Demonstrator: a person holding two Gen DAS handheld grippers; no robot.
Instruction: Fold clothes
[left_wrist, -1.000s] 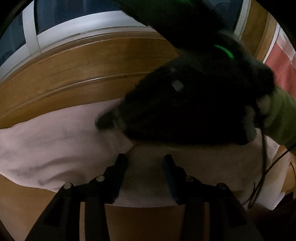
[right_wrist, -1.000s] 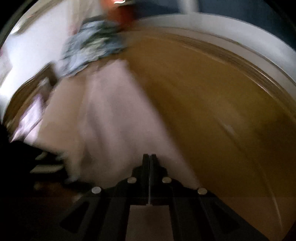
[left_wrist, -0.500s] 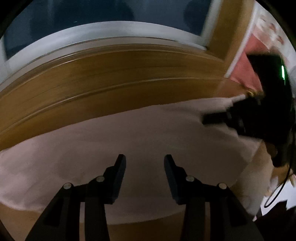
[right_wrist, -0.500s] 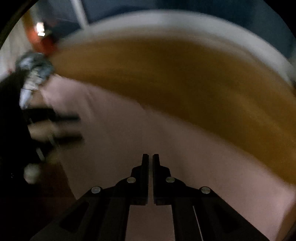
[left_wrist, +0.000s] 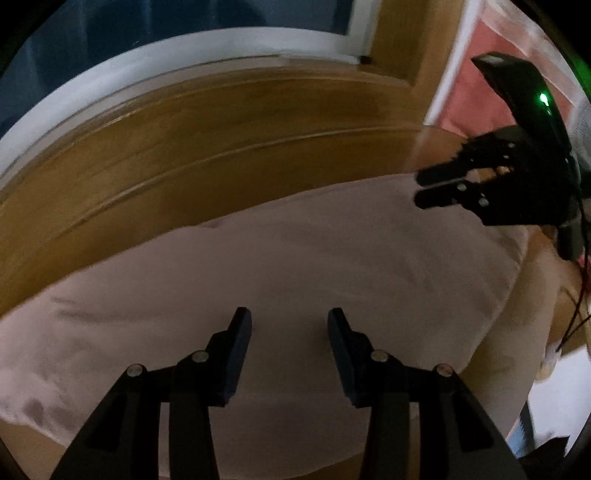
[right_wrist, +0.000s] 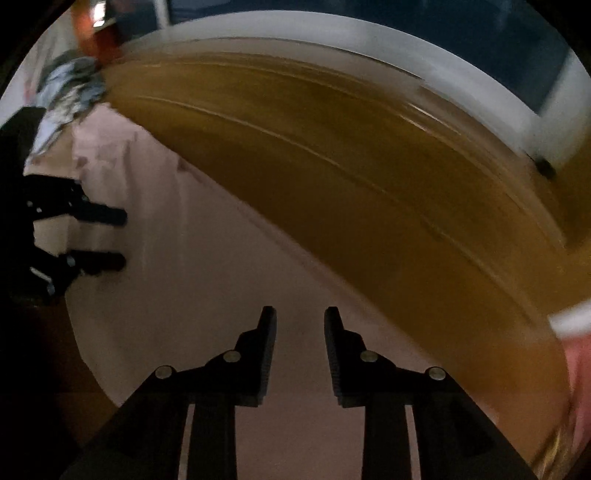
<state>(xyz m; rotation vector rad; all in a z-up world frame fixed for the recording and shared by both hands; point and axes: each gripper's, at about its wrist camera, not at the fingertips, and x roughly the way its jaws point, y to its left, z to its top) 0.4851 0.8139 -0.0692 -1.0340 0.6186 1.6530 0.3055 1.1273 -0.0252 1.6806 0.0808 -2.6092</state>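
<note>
Currently both pairs of tongs hang over a pale pink garment (left_wrist: 295, 266) spread on a brown wooden table (left_wrist: 229, 147), and neither holds anything. Nearest in the left wrist view, the left tongs (left_wrist: 290, 325) stand wide apart with bare cloth showing between the fingers. In the right wrist view the right tongs (right_wrist: 300, 325) are parted too, a little narrower, likewise empty over the cloth.

Beyond them the garment lies as one broad, mostly smooth sheet. Its near edge runs along the near side of the table, its far edge curves across the table's middle, and a few soft wrinkles gather toward its left end. Which kind of garment it is I cannot tell, nor whether the sheet is a single layer or already doubled over.

As a judgement: the cloth lies flat and released, which would fit either a piece laid out for folding or one with a fold just pressed down. It is no compact bundle, so folds seem left to make.

Farther off, at the table's far left corner, a crumpled blue-and-white patterned cloth (right_wrist: 68, 88) sits in a heap, unfolded, so that piece looks to be waiting as well
</note>
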